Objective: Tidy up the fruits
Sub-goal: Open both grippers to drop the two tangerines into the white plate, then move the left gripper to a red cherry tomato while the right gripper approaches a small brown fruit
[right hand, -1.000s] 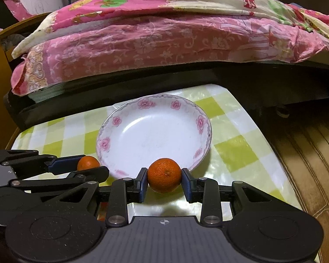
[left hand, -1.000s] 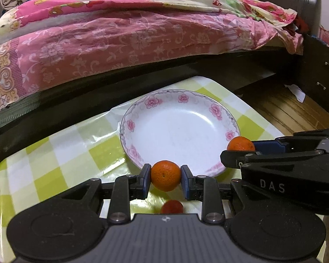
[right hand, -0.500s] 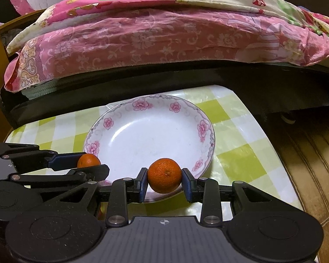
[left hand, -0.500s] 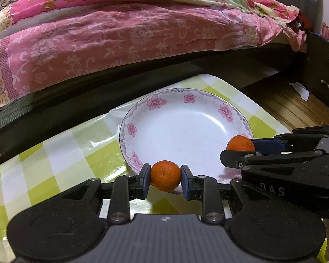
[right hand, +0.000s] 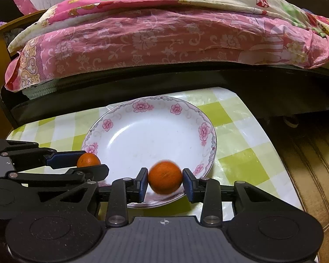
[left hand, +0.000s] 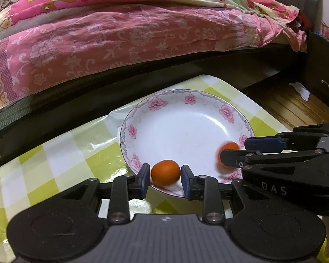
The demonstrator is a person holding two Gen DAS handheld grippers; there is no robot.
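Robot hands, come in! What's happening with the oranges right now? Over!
Left gripper and right gripper: opening. Left orange and right orange between the pads, blurred, over the flowered plate. Nothing blocking.

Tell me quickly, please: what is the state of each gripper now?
Left gripper: open, its small round orange fruit loose between the pads.
Right gripper: open, its blurred orange fruit loose over the white flowered plate.
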